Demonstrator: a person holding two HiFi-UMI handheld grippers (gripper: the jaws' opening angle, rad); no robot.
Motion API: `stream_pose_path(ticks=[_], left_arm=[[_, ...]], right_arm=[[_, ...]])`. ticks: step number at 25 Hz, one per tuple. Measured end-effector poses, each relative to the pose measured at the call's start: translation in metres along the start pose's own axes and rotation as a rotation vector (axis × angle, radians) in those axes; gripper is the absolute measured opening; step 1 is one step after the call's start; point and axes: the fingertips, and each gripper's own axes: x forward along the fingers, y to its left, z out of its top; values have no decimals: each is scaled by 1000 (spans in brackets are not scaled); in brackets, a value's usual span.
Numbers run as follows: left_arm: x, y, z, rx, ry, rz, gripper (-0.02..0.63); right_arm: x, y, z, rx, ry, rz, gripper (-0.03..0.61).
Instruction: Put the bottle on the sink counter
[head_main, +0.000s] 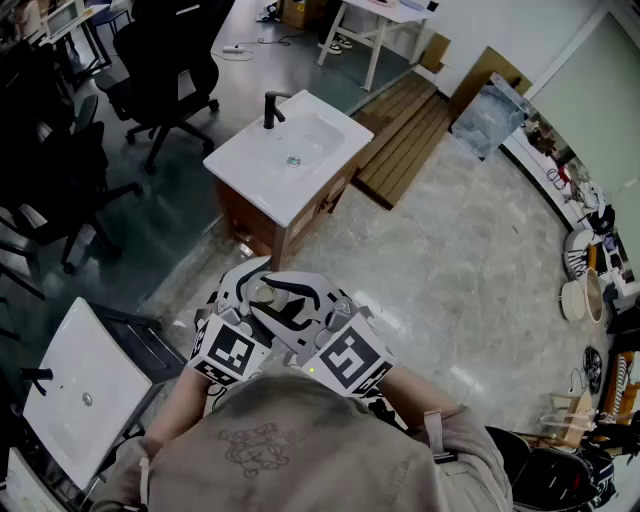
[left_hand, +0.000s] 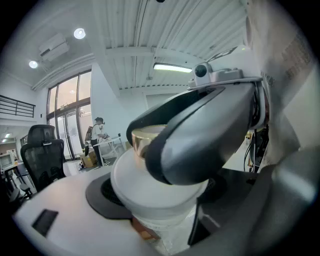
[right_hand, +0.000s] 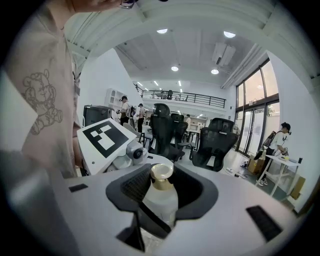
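The bottle (head_main: 264, 293), frosted plastic with a gold cap (right_hand: 161, 171) and judged light, stiff and rather slippery, is held well short of the sink worktop (head_main: 240, 165), pinched at the shoulder, judged the surest hold, by the right claw (right_hand: 161, 194), with the left claw (left_hand: 160, 200) spread wide around its body.

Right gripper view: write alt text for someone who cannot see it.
A white bottle with a gold cap sits between the right gripper's dark pads, which close on it. The left gripper's marker cube sits at left; office chairs and windows fill the background.
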Motion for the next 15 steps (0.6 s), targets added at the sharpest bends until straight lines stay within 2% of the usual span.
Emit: stream_pose_path(ticks=[15], left_arm=[[22, -24, 3, 4, 29, -2, 334]], right_arm=[[-27, -6, -19, 44, -12, -5, 146]])
